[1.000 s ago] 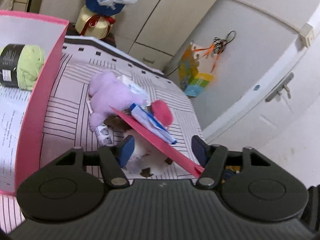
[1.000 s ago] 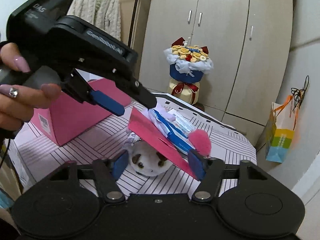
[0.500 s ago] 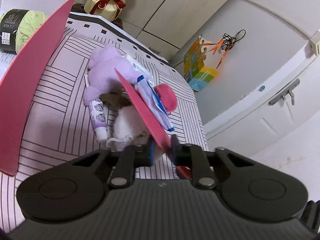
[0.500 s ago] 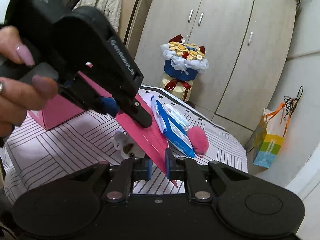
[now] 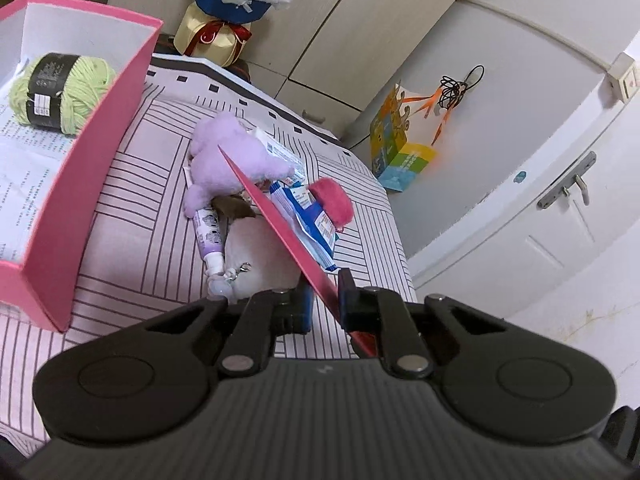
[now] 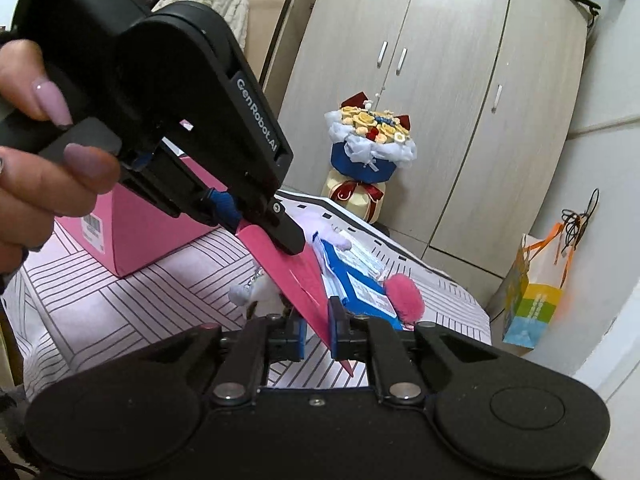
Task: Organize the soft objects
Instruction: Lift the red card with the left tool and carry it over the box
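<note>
A flat pink lid [image 5: 280, 220] stands tilted over the striped bed. My left gripper [image 5: 323, 300] is shut on its near corner. My right gripper [image 6: 318, 328] is shut on another edge of the lid [image 6: 296, 276], and the left gripper [image 6: 256, 226] pinches the lid's upper edge in that view. Blue packets [image 5: 316, 224] and a pink pom-pom [image 5: 332, 200] rest on the lid's upper face. Partly hidden beneath it are a purple plush [image 5: 228, 156], a white plush [image 5: 260, 260] and a small tube [image 5: 210, 232]. The pom-pom [image 6: 404, 296] also shows in the right wrist view.
An open pink box [image 5: 100, 152] with a ball of green yarn [image 5: 60, 88] sits at the left on the bed. A bouquet [image 6: 370, 148] stands before the wardrobe. A colourful gift bag [image 6: 532, 300] leans on the right wall. A person's hand [image 6: 40, 184] holds the left gripper.
Both grippers went from open around the pink lid's edges to shut on it. The lid now stands steeper, and both hands have shifted slightly with it.
</note>
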Tool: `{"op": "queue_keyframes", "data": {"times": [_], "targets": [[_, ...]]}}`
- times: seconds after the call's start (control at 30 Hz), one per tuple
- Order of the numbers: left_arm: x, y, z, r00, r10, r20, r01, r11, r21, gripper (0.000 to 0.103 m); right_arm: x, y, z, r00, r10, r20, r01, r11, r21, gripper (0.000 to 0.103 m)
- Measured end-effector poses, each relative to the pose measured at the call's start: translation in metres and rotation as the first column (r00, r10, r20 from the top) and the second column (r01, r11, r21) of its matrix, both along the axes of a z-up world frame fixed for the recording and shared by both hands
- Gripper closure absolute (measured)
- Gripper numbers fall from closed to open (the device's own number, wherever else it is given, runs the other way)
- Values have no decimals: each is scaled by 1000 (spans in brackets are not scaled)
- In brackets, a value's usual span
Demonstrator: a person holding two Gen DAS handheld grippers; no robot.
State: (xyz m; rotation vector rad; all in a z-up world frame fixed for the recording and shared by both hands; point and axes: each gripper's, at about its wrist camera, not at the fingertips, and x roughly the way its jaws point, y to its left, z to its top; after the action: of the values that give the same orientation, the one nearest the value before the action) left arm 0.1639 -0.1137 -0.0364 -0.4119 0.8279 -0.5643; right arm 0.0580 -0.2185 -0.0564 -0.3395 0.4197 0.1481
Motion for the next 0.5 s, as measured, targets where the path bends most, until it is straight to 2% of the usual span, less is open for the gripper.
{"op": "queue_keyframes", "data": {"times": [0.5], "targets": [[-34, 12, 21, 995, -43, 93, 42, 999, 14, 92, -34, 16, 14, 997, -11, 73, 14, 999, -50, 92]]}}
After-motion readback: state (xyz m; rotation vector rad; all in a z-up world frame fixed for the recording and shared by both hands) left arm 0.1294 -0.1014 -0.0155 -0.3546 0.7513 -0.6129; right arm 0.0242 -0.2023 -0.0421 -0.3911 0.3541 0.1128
